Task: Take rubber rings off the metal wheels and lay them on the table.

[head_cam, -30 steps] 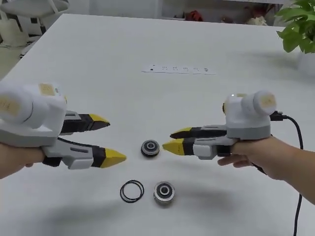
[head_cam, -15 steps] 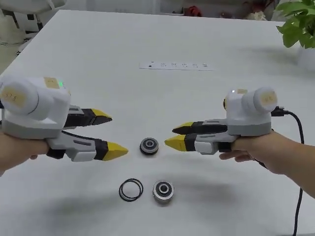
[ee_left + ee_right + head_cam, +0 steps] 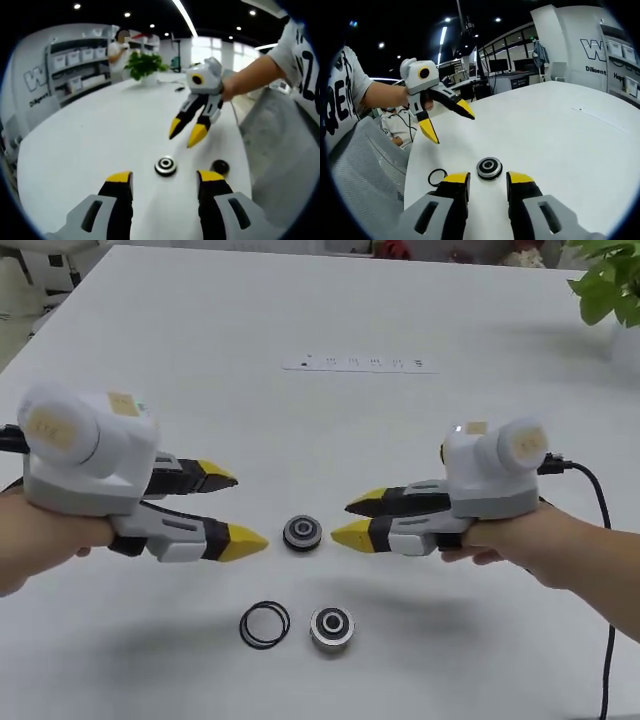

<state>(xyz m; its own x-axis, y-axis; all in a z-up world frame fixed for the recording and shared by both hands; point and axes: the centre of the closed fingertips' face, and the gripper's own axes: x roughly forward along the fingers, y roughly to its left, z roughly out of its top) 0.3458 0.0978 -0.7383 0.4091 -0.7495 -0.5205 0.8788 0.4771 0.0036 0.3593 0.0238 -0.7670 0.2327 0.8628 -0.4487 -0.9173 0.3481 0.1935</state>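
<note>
Left hand-held gripper [image 3: 240,508]: held in a hand at the left of the white surface [image 3: 200,330], jaws spread wide, nothing between them, tips pointing right.

Rubber rings [image 3: 265,624]: black, flat on the surface near the front edge, looking like two overlapped loops; just left of the near wheel [image 3: 331,627], apart from it. That wheel shows a bright metal rim.

Far wheel [image 3: 302,532]: flat on the surface between the two sets of jaw tips, touched by neither. Its outer band looks dark. In each gripper view it sits just ahead of the tips, centred in the gap.

Right hand-held gripper [image 3: 343,522]: held in a hand at the right, jaws parted by a narrower gap, empty, tips pointing left at the far wheel.

Power strip [image 3: 360,364] lies farther back; plant [image 3: 610,280] at the far right corner.
</note>
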